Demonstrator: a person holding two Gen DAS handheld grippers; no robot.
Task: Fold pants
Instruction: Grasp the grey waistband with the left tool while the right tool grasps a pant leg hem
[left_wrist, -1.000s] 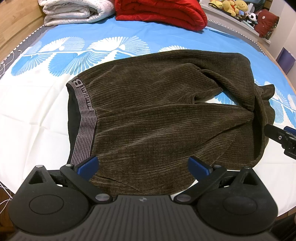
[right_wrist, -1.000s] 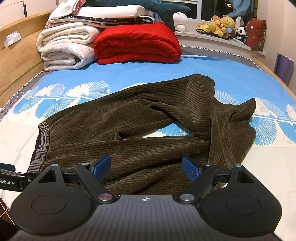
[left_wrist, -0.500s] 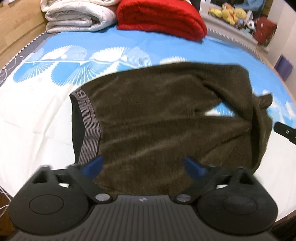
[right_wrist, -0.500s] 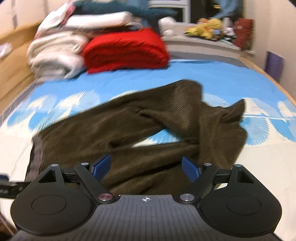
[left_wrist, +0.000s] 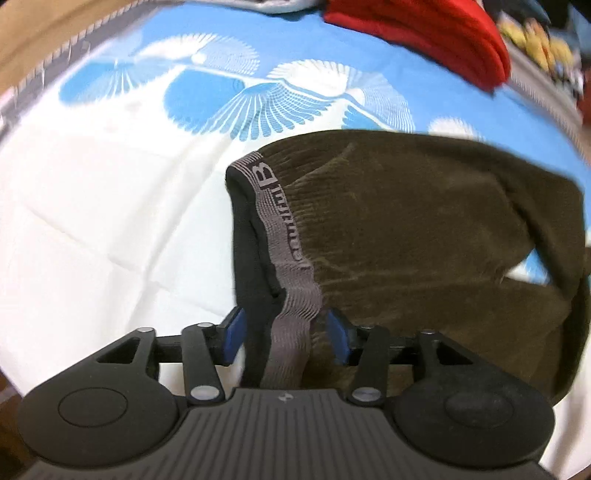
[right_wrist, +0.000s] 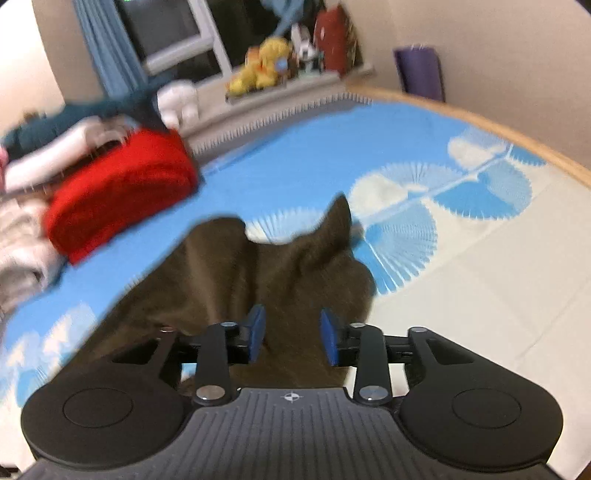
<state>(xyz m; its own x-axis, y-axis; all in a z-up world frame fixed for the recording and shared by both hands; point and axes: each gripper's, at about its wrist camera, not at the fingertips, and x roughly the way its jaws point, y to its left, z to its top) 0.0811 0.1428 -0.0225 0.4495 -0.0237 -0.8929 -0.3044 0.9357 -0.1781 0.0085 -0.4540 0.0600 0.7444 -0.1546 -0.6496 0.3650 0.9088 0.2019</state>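
Dark brown corduroy pants (left_wrist: 424, 229) lie across the blue and white bed sheet (left_wrist: 92, 221). Their grey lettered waistband (left_wrist: 284, 221) runs down into my left gripper (left_wrist: 286, 334). Its jaws are closing with the bunched waistband and black lining between the blue pads, which do not visibly press on it. In the right wrist view the leg end of the pants (right_wrist: 280, 266) lies under and between the pads of my right gripper (right_wrist: 292, 336). Those jaws are closing too, with a gap still showing on both sides of the fabric. This view is blurred.
A folded red blanket (right_wrist: 118, 195) and pale folded bedding (right_wrist: 22, 236) sit at the head of the bed. Plush toys (right_wrist: 262, 70) line the window ledge. The wooden bed frame (right_wrist: 517, 136) curves along the far right, with a purple object (right_wrist: 421, 72) behind it.
My left gripper slid left to the waistband and its jaws narrowed around it. My right gripper swung right to the leg ends, rolled, and its jaws narrowed.
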